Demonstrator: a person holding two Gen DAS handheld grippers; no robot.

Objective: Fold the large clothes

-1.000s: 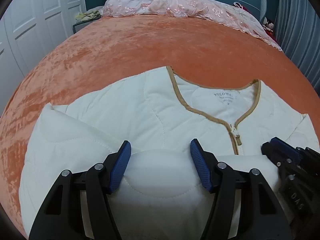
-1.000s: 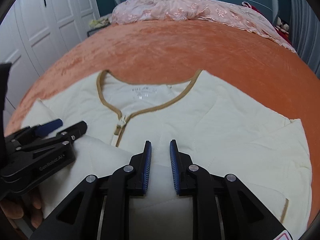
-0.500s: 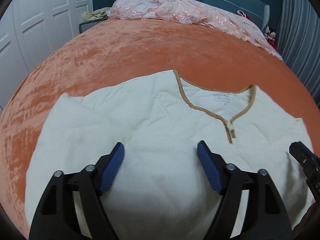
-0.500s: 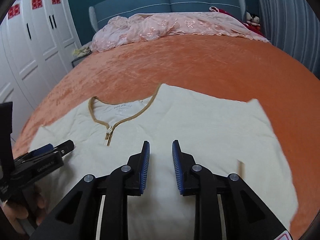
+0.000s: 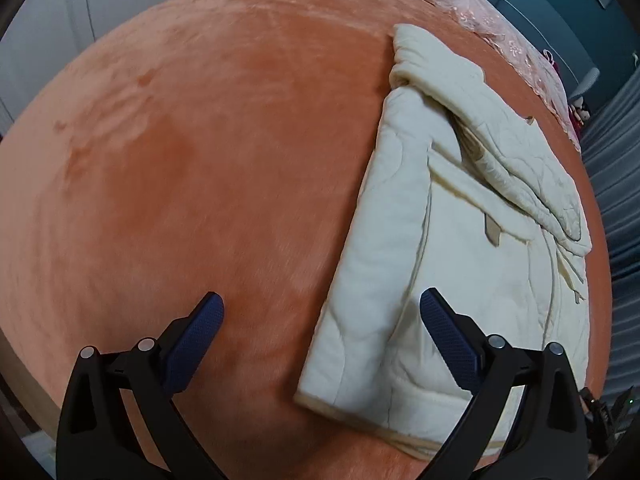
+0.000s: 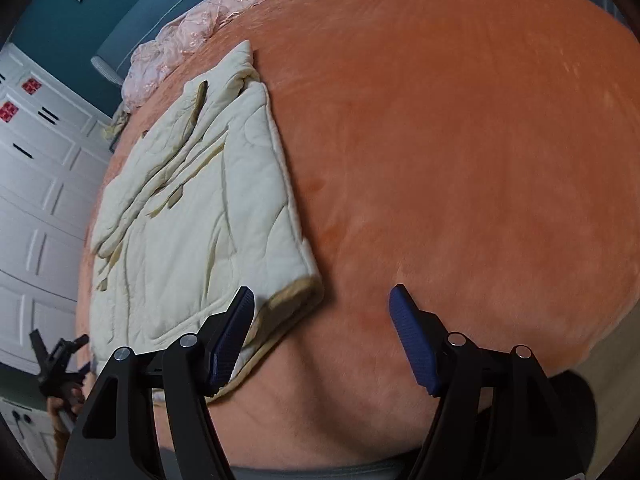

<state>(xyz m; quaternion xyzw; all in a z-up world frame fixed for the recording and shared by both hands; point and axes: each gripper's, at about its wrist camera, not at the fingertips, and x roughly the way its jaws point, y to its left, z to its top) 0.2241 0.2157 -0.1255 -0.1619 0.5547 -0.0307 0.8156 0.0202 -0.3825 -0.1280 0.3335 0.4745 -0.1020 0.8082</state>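
Observation:
A cream quilted jacket with tan trim lies folded into a long rectangle on the orange bed, at the right in the left wrist view and at the left in the right wrist view. Its sleeves lie folded on top. My left gripper is open and empty, above the jacket's near left corner. My right gripper is open and empty, above the near right corner. The left gripper also shows at the lower left of the right wrist view.
The orange velvet bedspread spreads wide to the left of the jacket, and to its right in the right wrist view. A pink lace cover lies at the headboard end. White wardrobes stand beside the bed.
The jacket lay spread open with its neckline showing; now it is a narrow folded rectangle. Both grippers have swung apart to opposite sides. The right gripper has gone from nearly shut to wide open.

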